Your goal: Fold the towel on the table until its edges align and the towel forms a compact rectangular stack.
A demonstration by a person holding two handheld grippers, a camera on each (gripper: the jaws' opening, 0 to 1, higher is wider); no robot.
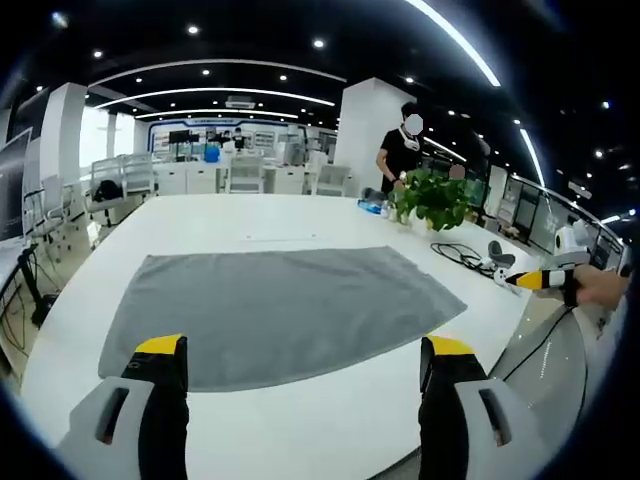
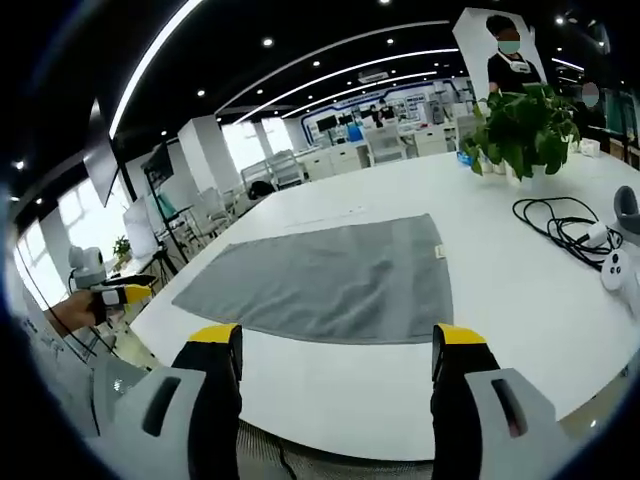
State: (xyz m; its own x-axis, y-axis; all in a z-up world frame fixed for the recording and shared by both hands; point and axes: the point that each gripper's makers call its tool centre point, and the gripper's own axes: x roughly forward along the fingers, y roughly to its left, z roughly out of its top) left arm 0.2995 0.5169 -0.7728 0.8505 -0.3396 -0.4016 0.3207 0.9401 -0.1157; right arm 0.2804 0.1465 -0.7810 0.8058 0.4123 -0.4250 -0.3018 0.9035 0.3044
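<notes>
A grey towel (image 1: 280, 305) lies spread flat on the white table (image 1: 300, 420), unfolded, with a small tag at one corner (image 2: 438, 251). In the left gripper view my left gripper (image 1: 303, 350) hangs above the table's near edge, just short of the towel's near hem, open with nothing between its yellow-tipped jaws. The right gripper (image 1: 530, 281) shows at the right, held by a hand off the table's side. In the right gripper view the towel (image 2: 330, 280) lies ahead of my right gripper (image 2: 337, 335), which is open and holds nothing. The left gripper (image 2: 125, 293) appears far left.
A potted plant (image 1: 435, 198) (image 2: 525, 125) stands beyond the towel's far corner. Black cables (image 2: 560, 225) and a white controller (image 2: 615, 268) lie beside it on the table. A person (image 1: 400, 150) stands behind the plant. Chairs (image 1: 120, 180) and desks line the room.
</notes>
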